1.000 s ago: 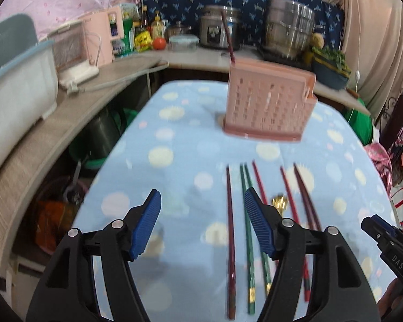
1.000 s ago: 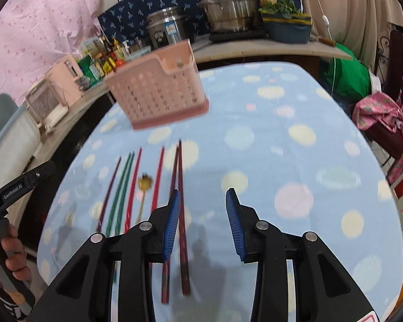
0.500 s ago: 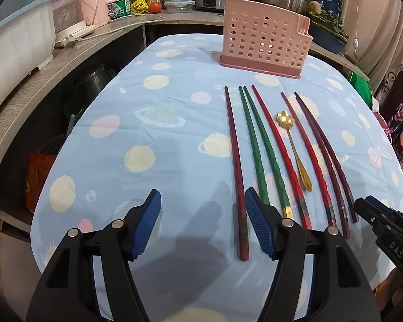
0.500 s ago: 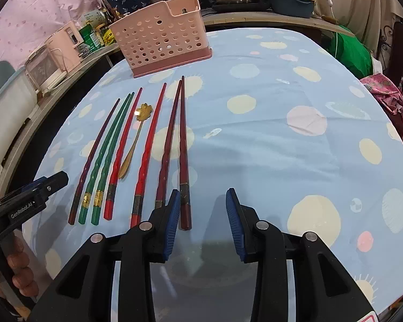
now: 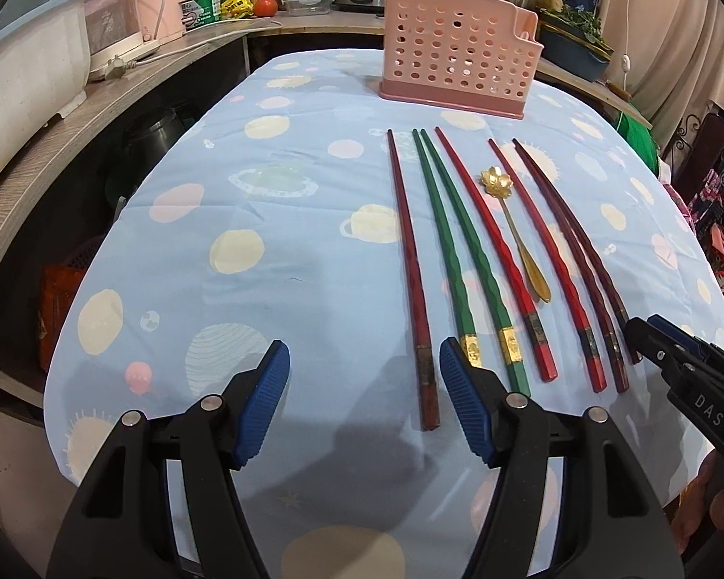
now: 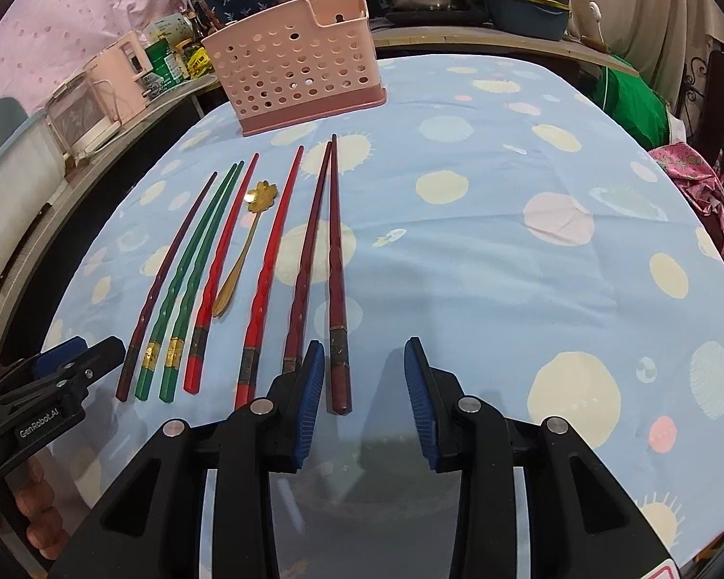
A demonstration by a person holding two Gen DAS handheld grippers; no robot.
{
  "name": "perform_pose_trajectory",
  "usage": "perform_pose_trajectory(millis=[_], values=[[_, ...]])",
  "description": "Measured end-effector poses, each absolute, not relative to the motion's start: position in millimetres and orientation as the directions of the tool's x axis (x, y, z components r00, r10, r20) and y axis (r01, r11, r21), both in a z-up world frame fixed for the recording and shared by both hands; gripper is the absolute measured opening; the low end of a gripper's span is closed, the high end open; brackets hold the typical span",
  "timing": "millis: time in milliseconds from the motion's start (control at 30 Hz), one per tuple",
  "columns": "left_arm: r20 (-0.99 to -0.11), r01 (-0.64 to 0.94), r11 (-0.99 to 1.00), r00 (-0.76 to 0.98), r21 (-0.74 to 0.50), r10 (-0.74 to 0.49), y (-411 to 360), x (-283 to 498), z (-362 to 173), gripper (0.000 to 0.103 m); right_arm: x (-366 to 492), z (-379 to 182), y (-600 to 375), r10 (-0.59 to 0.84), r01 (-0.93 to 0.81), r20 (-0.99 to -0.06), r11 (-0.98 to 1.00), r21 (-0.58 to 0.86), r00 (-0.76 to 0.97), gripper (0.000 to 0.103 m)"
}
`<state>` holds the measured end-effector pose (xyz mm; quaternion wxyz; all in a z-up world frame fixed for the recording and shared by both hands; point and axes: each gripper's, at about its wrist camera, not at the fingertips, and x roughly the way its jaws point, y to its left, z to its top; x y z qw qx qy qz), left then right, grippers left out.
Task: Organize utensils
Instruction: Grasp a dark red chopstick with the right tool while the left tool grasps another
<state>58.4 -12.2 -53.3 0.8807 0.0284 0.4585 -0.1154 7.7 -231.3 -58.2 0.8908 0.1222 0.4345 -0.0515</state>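
Both tools, left (image 5: pixel 364 403) and right (image 6: pixel 359 403), released; pink holder (image 5: pixel 458 67) contents hidden.

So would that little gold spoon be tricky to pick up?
Probably. The gold spoon lies flat on the cloth, so fingers have little to catch. It looks like thin, shiny metal: likely stiff, light and a bit slippery. Red chopsticks lie close on both sides.
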Motion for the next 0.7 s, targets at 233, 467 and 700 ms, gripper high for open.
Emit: perform_pose_trajectory(millis=[233,467,700], values=[[-0.824,0.239,0.969,0.538,-0.054,-0.179,-16.5,56.4,-59.8,0.061,5.9,-59.2,-227.7,-0.006,0.186,-0.78,0.972,0.141,0.626,0.033],[-0.822,0.24,0.97,0.543,-0.042,-0.17,-15.8,55.1,-63.6,0.061,5.5,-60.7,-221.7,-0.039,0.176,-0.773,0.98,0.095,0.633,0.033],[-0.817,0.243,0.969,0.553,-0.031,-0.165,-16.2,54.3,-64.4,0.061,5.0,-61.0,-221.4,-0.041,0.173,-0.768,0.981,0.092,0.639,0.033]])
